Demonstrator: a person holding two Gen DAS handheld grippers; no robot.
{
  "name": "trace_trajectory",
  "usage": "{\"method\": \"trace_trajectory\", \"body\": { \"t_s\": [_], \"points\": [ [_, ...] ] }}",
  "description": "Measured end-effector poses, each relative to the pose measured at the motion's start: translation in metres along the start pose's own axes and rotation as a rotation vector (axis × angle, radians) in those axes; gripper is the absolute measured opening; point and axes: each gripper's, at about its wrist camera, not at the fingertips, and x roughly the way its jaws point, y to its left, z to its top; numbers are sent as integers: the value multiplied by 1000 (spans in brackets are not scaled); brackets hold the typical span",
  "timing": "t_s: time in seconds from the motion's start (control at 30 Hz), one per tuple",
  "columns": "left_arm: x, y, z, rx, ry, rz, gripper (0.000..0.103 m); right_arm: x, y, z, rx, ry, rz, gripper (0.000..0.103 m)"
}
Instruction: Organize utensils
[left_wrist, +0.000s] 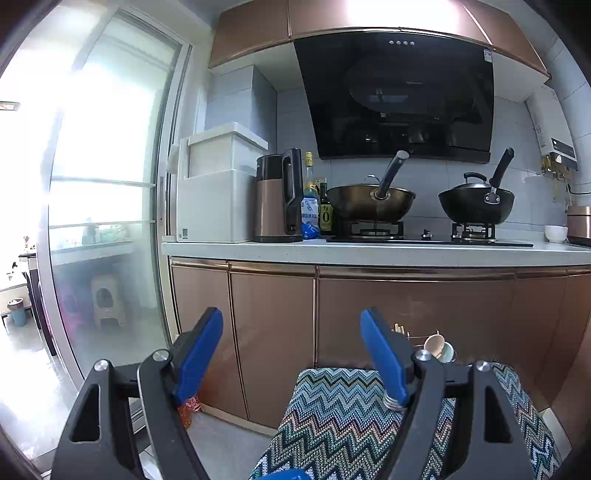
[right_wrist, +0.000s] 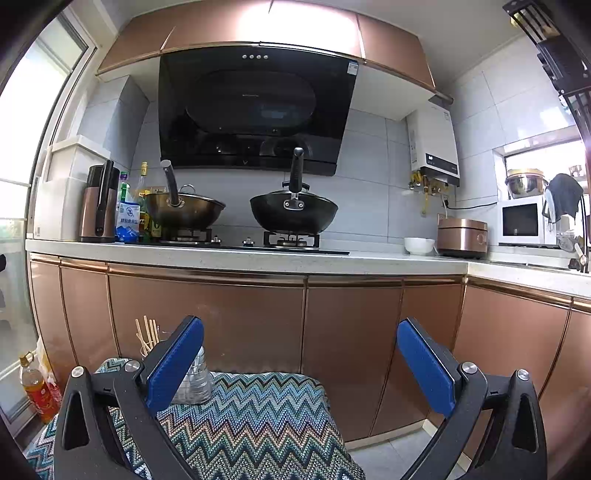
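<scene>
- While both claws hang over the zigzag-patterned cloth (right_wrist: 258, 413), we log the left gripper (left_wrist: 291, 332) as spread wide, blue pads well apart, nothing between them; its right finger stands in front of the utensils.
- Right gripper (right_wrist: 301, 343): likewise spread wide and empty; its left finger stands in front of the clear glass holder (right_wrist: 194, 384).
- Chopsticks (right_wrist: 146, 334): pale sticks, upright and fanned, at the far left edge of the cloth; in the right wrist view they rise just left of the clear glass holder, and we cannot tell which vessel carries them; in the left wrist view only their tips show.
- Spoons (left_wrist: 437, 347): a pink bowl and a pale green one, tilted, seen past the left gripper's right finger at the far edge of the cloth; what holds them is hidden.
- Counter (right_wrist: 369, 260), left end: white box (left_wrist: 218, 184), then copper kettle (left_wrist: 277, 199) with black handle, then bottles and a blue packet (left_wrist: 309, 218).
- Counter, middle: two woks on the gas hob, brass wok (left_wrist: 369, 201) on the left, black wok (left_wrist: 476, 205) with lid on the right; black hood (left_wrist: 399, 96) above.
- Counter, right end: white bowl (right_wrist: 419, 245), copper rice cooker (right_wrist: 461, 236), white microwave (right_wrist: 522, 221) toward the corner.
- Floor, by the left cabinets: oil bottle (right_wrist: 37, 391).
</scene>
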Motion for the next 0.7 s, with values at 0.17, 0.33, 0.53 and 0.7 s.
{"method": "trace_trajectory", "body": {
  "t_s": [0.17,0.33,0.53,0.7],
  "points": [
    [0,0,0,-5,1,-5,76,-1,-1,0,-1,-3,-4,103],
    [-1,-2,1,-2,2,-9,76,-2,-2,1,-1,-1,-9,103],
    [-3,-2,2,-1,-2,-11,76,-2,-1,9,-6,-1,-14,103],
    [-3,-3,2,1,1,-14,76,-1,-2,12,1,17,-17,103]
  ]
}}
